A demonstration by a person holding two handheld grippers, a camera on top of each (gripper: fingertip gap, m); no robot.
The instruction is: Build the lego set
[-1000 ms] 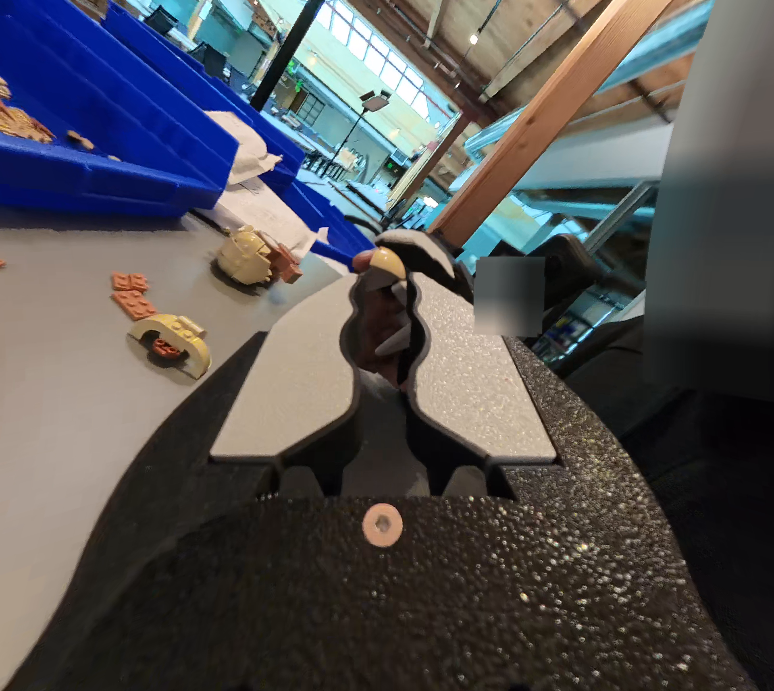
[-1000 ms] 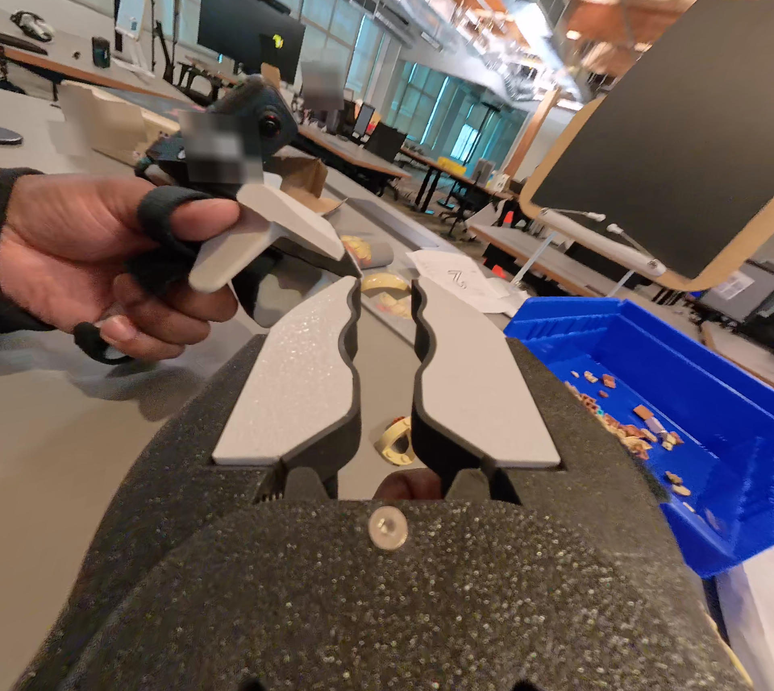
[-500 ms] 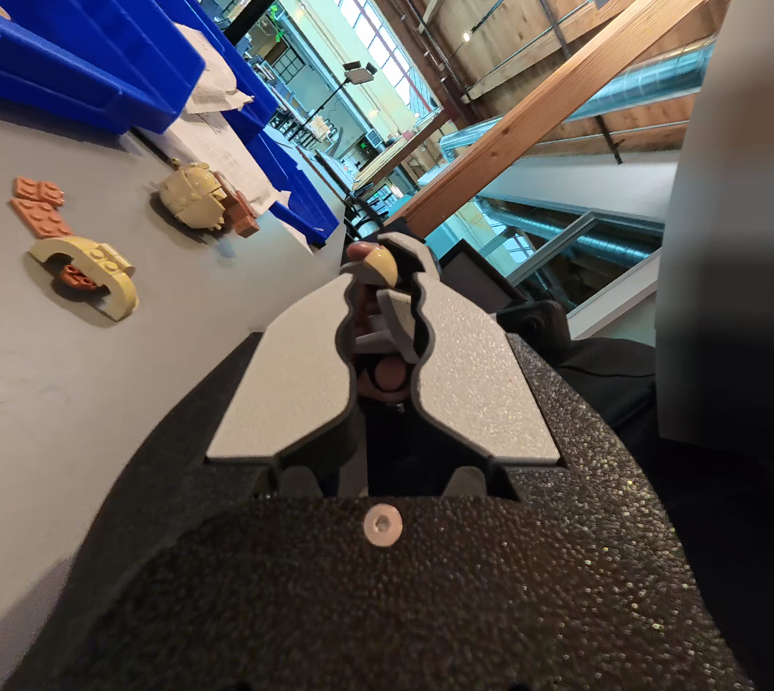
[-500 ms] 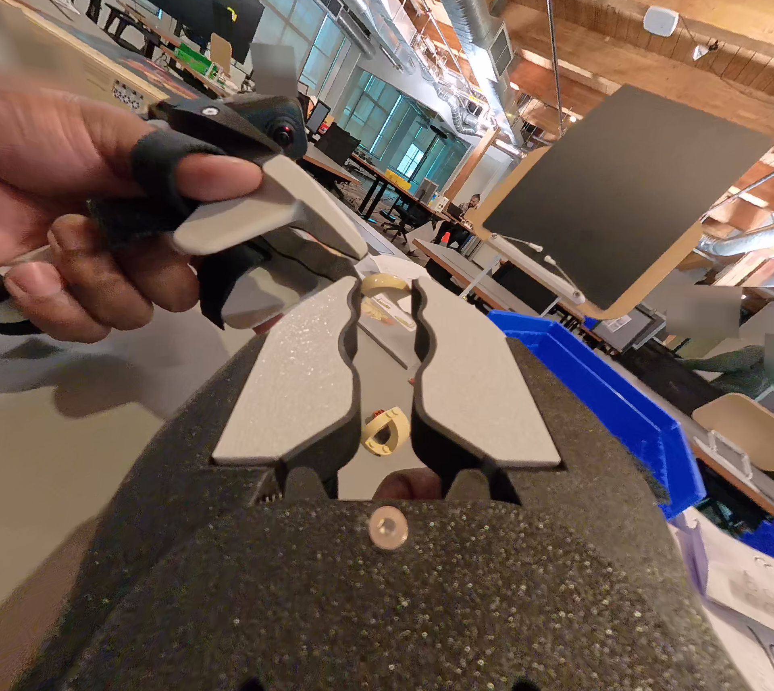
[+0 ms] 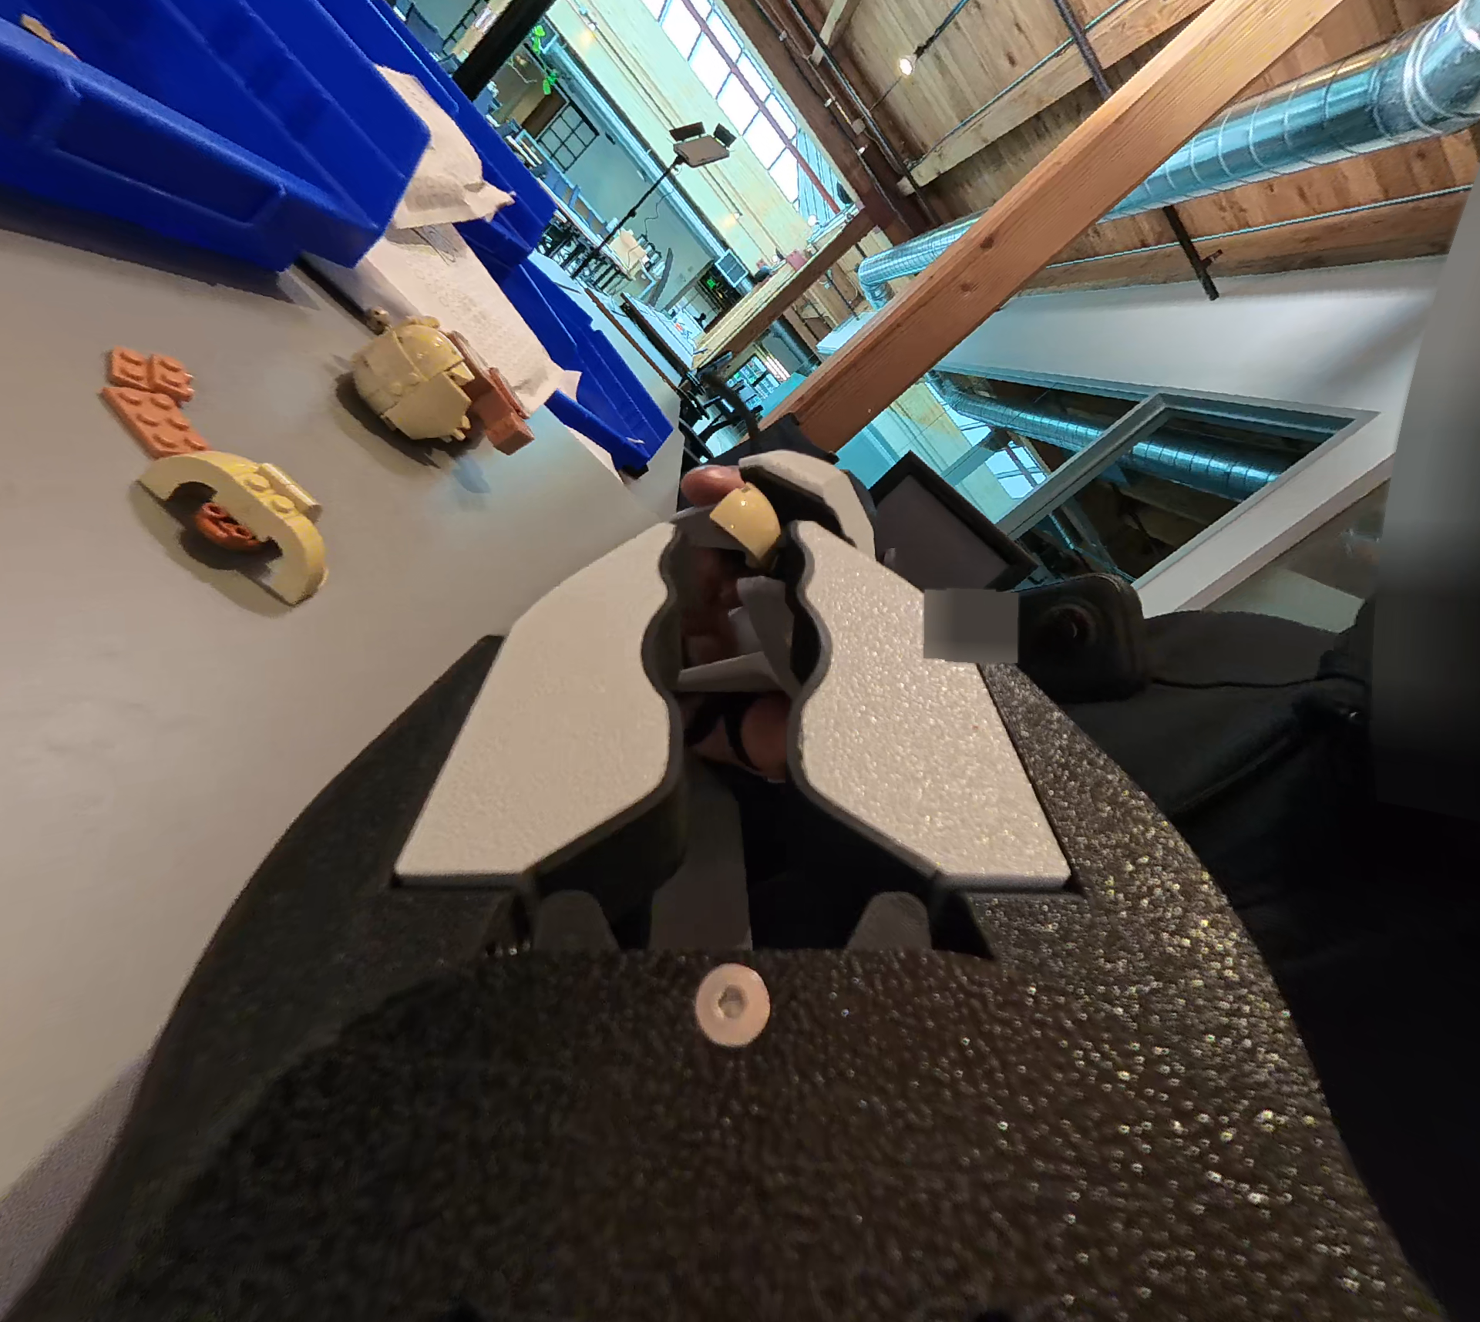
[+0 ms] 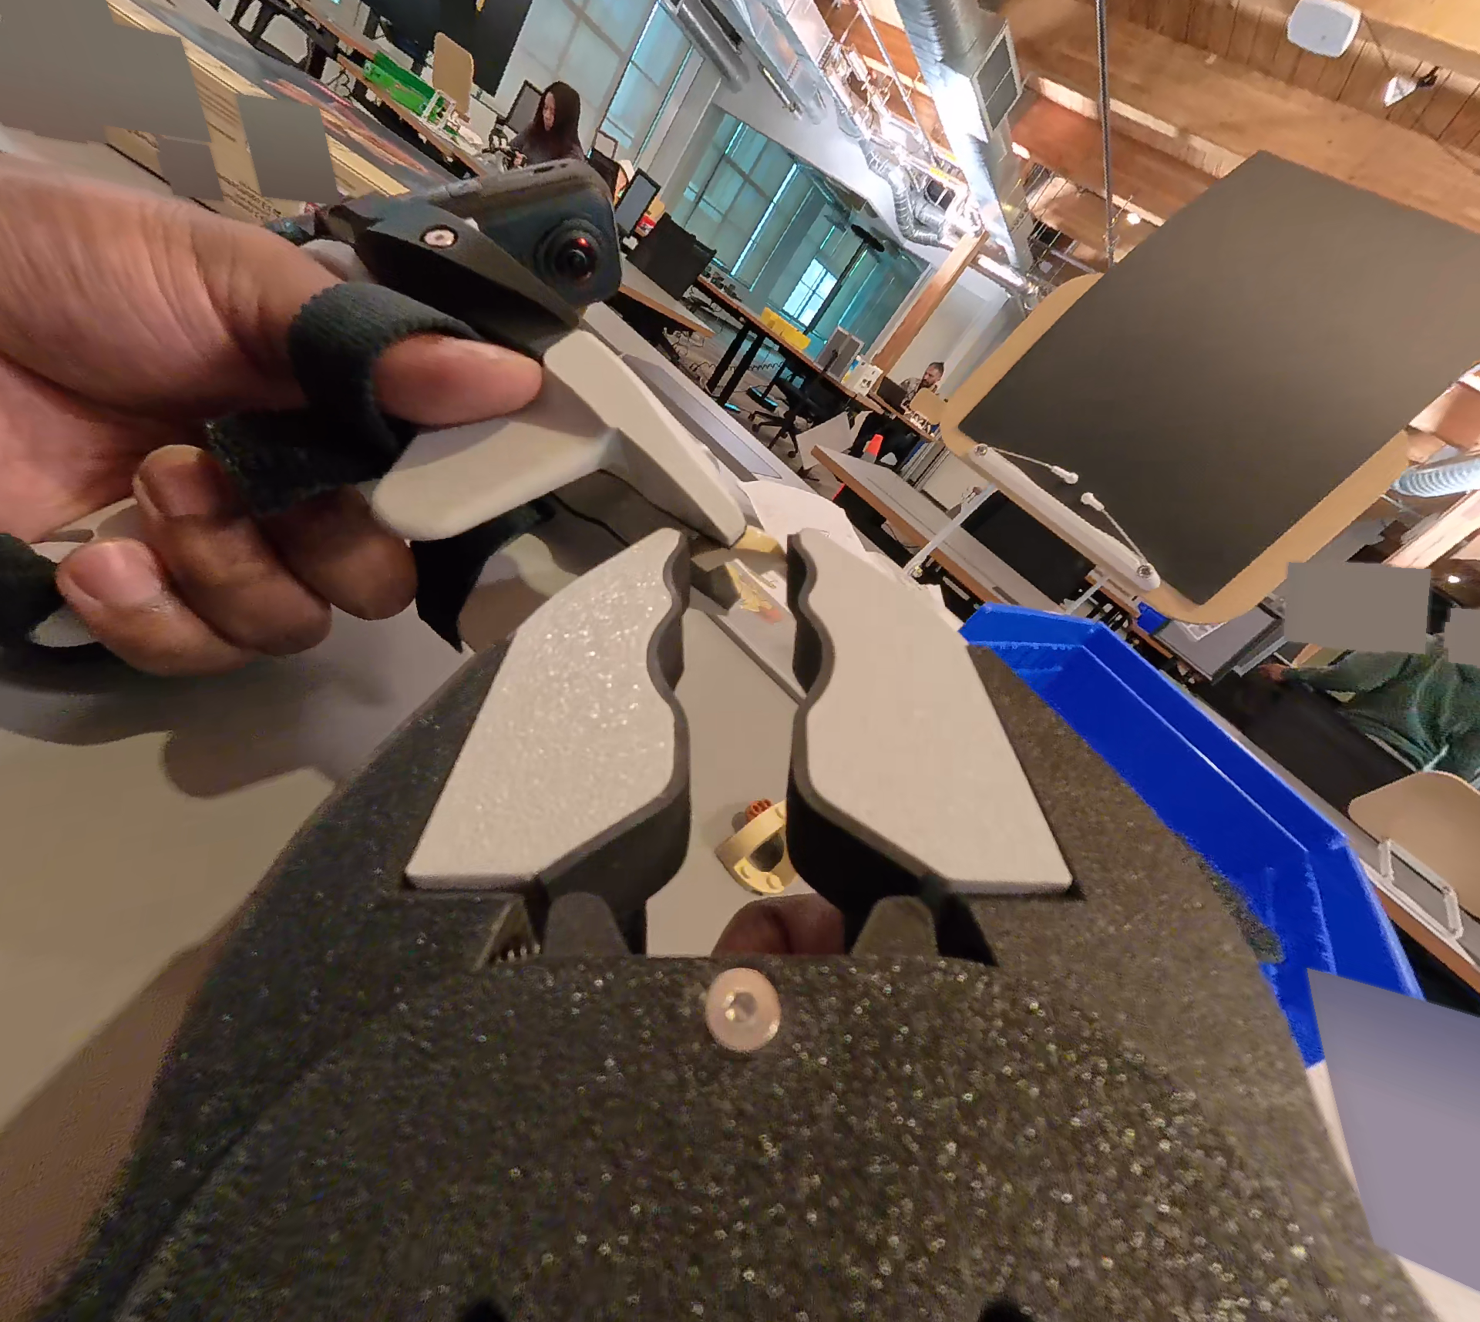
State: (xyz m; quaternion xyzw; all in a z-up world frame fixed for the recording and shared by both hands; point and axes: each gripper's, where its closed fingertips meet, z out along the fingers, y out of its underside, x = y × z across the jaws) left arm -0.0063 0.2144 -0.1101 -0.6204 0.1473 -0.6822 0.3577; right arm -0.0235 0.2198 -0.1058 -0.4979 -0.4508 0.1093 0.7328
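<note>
My right gripper (image 6: 738, 540) is shut on a small tan curved piece (image 6: 759, 543) at its fingertips and holds it above the grey table (image 6: 120, 843). The piece also shows in the left wrist view (image 5: 745, 519), flanked by the right gripper's fingers (image 5: 809, 483). My left gripper (image 5: 734, 539) is slightly open and empty. It is rolled on its side, with its tips right at the piece. A hand holds it in the right wrist view (image 6: 725, 555). A tan arch with a brown wheel part (image 5: 240, 523) lies on the table.
Orange-brown plates (image 5: 148, 394) and a tan rounded assembly with a brown brick (image 5: 416, 386) lie on the table. Blue bins (image 5: 200, 106) and paper sheets (image 5: 456, 290) line the far edge. Another blue bin (image 6: 1201, 763) sits to the right. The tan arch shows below my right fingers (image 6: 757, 855). Only a small space, under 4 cm, lies between the two pairs of fingers.
The left gripper's tip has moved in to the right gripper's fingertips and the tan piece. Both views have tilted upward, away from the table. Neither gripper's gap has changed.
</note>
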